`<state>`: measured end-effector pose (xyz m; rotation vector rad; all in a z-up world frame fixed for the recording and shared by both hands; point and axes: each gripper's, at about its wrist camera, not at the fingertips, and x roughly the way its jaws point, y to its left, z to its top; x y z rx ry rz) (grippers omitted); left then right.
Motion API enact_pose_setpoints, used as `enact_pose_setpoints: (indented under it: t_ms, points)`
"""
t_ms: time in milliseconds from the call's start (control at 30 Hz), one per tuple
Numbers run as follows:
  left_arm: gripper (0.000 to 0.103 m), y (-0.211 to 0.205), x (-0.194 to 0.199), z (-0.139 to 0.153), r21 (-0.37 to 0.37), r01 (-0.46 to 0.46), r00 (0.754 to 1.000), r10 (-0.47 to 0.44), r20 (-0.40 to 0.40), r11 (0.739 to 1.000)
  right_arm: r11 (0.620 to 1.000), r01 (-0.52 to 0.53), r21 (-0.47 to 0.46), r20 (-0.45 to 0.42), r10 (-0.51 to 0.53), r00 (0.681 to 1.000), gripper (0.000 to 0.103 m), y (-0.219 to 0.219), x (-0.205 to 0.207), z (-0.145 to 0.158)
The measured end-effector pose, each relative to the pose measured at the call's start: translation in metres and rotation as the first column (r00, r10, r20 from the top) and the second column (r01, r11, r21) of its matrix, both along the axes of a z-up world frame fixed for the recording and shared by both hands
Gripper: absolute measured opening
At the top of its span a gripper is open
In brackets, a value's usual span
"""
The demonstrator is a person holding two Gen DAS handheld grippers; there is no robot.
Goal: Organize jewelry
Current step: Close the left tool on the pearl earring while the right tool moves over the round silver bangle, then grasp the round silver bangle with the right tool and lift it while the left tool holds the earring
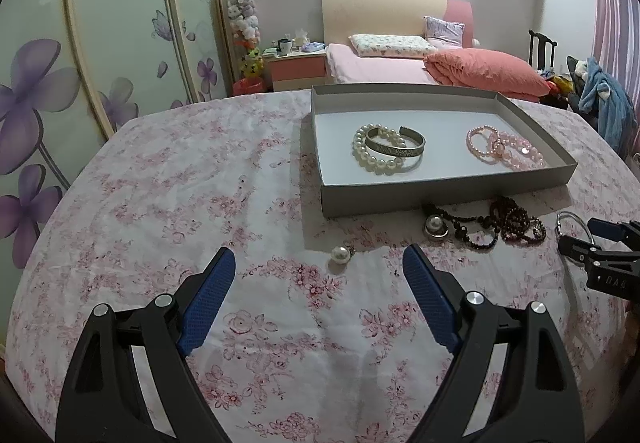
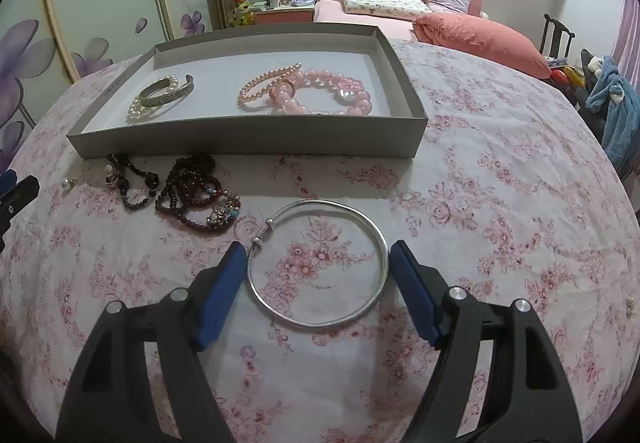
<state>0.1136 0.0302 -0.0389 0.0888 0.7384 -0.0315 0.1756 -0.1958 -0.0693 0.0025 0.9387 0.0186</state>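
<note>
Silver bangle (image 2: pixel 318 263) lies flat on the surface, clasp pointing far-left, between the wide right gripper (image 2: pixel 318 285) fingers. Dark beads (image 2: pixel 192 195) near. Left gripper (image 1: pixel 319 297) wide, holding nothing.

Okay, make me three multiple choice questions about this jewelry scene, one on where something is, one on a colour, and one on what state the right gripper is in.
1. Where does the thin silver bangle lie?
A. In the grey tray
B. On the floral cloth between the right gripper's fingers
C. On the bed

2. What colour are the bead bracelets at the right end of the grey tray?
A. Pink
B. Green
C. Black

3. How does the right gripper stand?
A. Shut on the bangle
B. Open, with the bangle between its fingers
C. Shut on a pearl

Answers:
1 B, the bangle lies flat on the floral cloth, in front of the tray.
2 A, both strands there are pink.
3 B, the blue pads stand spread on either side of the ring.
</note>
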Motion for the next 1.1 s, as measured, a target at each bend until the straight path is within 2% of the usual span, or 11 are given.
enact_pose_setpoints:
  t_ms: [100, 133, 167, 300, 500, 567, 733, 1000, 1067, 1100]
  points:
    - [0.086, -0.002, 0.002, -0.002, 0.012, 0.001, 1.000, 0.000, -0.010, 1.000, 1.000, 0.005, 0.004, -0.005, -0.005, 1.000, 0.080, 0.000, 0.001, 0.000]
    - [0.086, -0.003, 0.002, -0.004, 0.014, 0.001, 1.000, -0.001, -0.016, 1.000, 1.000, 0.005, 0.003, -0.005, -0.005, 1.000, 0.079, 0.000, 0.001, 0.000]
    - [0.086, -0.003, 0.003, -0.004, 0.016, 0.000, 1.000, 0.000, -0.020, 1.000, 1.000, 0.003, 0.005, -0.004, -0.003, 1.000, 0.073, -0.001, 0.001, 0.000]
    - [0.084, -0.007, 0.009, -0.009, 0.027, -0.001, 0.999, 0.002, -0.044, 1.000, 1.000, -0.004, 0.002, 0.002, 0.004, 1.000, 0.072, -0.002, -0.001, 0.001]
    - [0.064, -0.011, 0.025, -0.017, 0.035, -0.008, 0.997, 0.011, -0.080, 0.999, 1.000, -0.005, 0.004, 0.001, 0.005, 1.000, 0.072, -0.002, -0.001, 0.000]
    - [0.055, -0.010, 0.031, -0.021, 0.035, -0.016, 0.995, 0.020, -0.099, 0.999, 1.000, -0.005, 0.005, 0.001, 0.005, 1.000, 0.072, -0.001, -0.001, 0.000]
    - [0.044, -0.008, 0.041, -0.030, 0.015, -0.017, 0.989, 0.019, -0.146, 1.000, 1.000, -0.005, 0.004, 0.001, 0.005, 1.000, 0.072, -0.001, -0.001, 0.000]
    - [0.026, -0.011, 0.037, -0.029, -0.015, 0.011, 0.989, -0.013, -0.148, 1.000, 1.000, -0.009, 0.007, 0.000, 0.009, 1.000, 0.076, 0.000, -0.001, -0.001]
    - [0.016, -0.013, 0.036, -0.029, -0.019, 0.015, 0.989, -0.018, -0.148, 1.000, 1.000, -0.009, 0.006, 0.000, 0.009, 1.000, 0.073, 0.000, -0.001, -0.001]
    - [0.016, -0.013, 0.036, -0.029, -0.017, 0.016, 0.989, -0.019, -0.147, 1.000, 1.000, -0.011, 0.005, 0.002, 0.011, 1.000, 0.072, 0.000, -0.001, 0.000]
